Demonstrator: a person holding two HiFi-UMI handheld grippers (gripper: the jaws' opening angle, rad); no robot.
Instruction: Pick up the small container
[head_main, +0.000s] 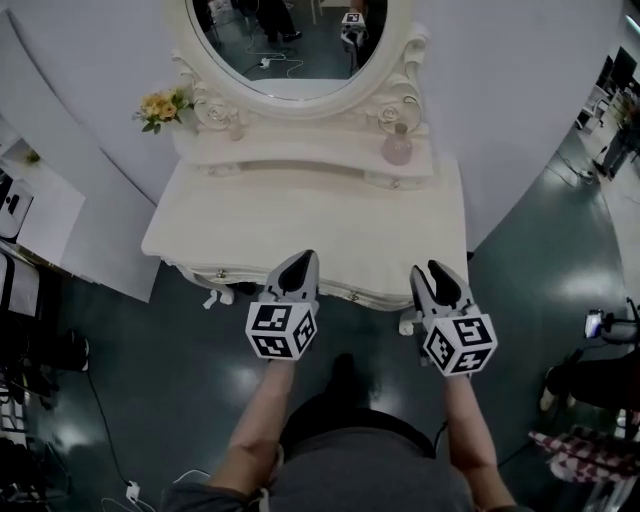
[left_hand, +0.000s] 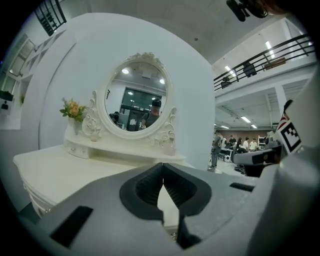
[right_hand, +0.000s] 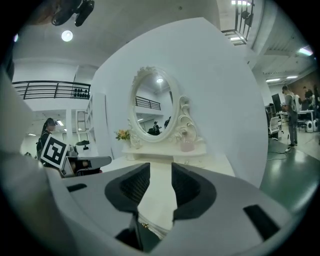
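The small container (head_main: 397, 146) is a pale pink bottle that stands on the raised back shelf of the white dressing table (head_main: 300, 235), at the shelf's right end under the mirror. It shows small in the left gripper view (left_hand: 170, 145) and in the right gripper view (right_hand: 187, 143). My left gripper (head_main: 298, 262) hovers over the table's front edge, shut, with its tips touching and nothing between them (left_hand: 163, 167). My right gripper (head_main: 433, 272) sits at the front edge further right, open and empty (right_hand: 160, 172), and it points toward the container far ahead.
An oval mirror (head_main: 300, 40) in an ornate white frame rises behind the shelf. A small bunch of yellow flowers (head_main: 163, 105) stands at the shelf's left end. White curved walls close in behind the table. Dark floor with cables lies on both sides.
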